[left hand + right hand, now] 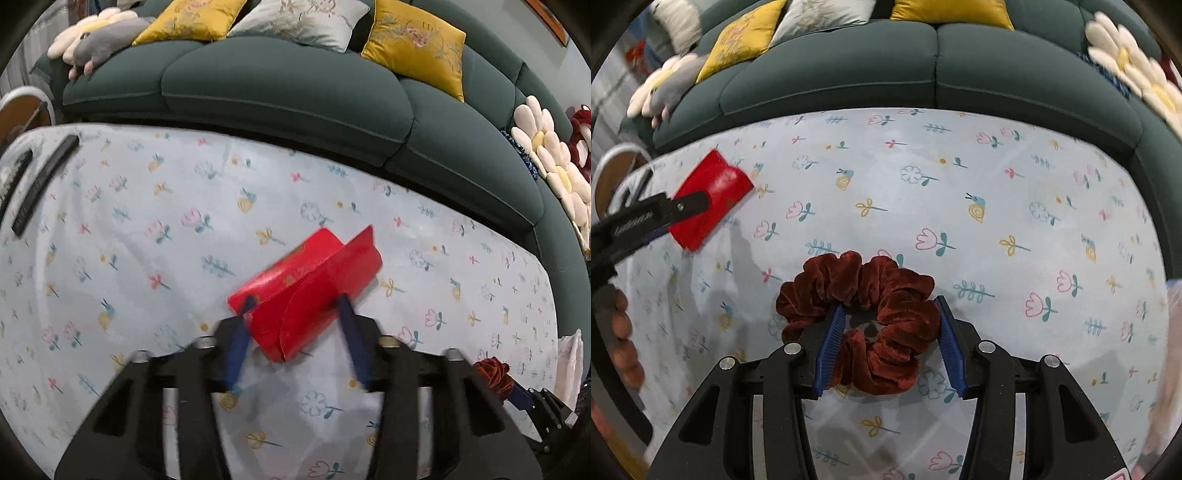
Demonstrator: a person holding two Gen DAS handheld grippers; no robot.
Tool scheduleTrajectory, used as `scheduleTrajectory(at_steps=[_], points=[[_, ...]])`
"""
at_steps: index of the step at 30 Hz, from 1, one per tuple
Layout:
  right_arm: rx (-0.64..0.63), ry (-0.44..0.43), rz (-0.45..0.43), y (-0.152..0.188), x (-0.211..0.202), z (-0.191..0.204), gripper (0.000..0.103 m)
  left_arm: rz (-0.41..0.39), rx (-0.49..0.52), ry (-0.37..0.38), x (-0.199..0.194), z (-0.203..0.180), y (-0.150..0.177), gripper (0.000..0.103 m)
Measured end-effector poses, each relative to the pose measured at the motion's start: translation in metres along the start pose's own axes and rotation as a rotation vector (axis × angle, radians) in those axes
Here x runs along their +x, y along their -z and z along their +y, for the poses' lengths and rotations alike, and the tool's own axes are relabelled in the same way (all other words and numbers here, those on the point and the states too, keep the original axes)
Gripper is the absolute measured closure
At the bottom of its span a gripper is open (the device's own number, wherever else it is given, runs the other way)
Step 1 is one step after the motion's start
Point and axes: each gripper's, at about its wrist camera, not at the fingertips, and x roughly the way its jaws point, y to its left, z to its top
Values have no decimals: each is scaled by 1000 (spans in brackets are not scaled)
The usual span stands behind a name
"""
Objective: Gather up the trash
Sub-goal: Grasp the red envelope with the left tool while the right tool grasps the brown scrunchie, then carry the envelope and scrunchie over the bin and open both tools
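Here, a flat red cardboard box with a curved flap [306, 291] lies tilted on the surface, a table under a pale blue cloth printed with small flowers and snails [147, 229], and it sits between the jaws of the left gripper [295, 308]. Both blue pads reach the near end of the box, one at each side of it, but the picture is blurred there and I cannot tell whether they press on the card or merely flank it. From the right wrist view the same box shows far off to the left of the right jaws, with the left gripper's black finger lying across it.

The dark red velvet scrunchie [860, 317] lies flat on the cloth at the right gripper [890, 308]. One ribbed blue pad stands inside the ring at its left edge; the other stands just outside the ring's right edge, so the right half of the scrunchie is between the jaws. The jaws are parted and not squeezing the fabric.

Beyond both pairs of jaws runs a dark green upholstered sofa [280, 92] carrying yellow and grey embroidered cushions [413, 44] and white daisy-shaped pillows [550, 158]. Far left of the left jaws, two black bar-shaped items [44, 181] lie on the cloth.
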Motion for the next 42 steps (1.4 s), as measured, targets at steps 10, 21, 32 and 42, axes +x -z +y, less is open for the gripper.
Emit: scheduleTrajectory(at_steps=[10, 21, 32, 42], points=[[29, -12, 23, 11, -10, -9, 85, 49, -18, 43, -17, -24, 35, 103], [147, -73, 20, 54, -63, -45, 88, 46, -34, 119, -78, -80, 85, 103], [230, -94, -114, 73, -138, -108, 88, 9, 57, 202, -141, -168, 121, 103], [333, -85, -245, 90, -203, -187, 87, -29, 205, 240, -181, -254, 145, 103]])
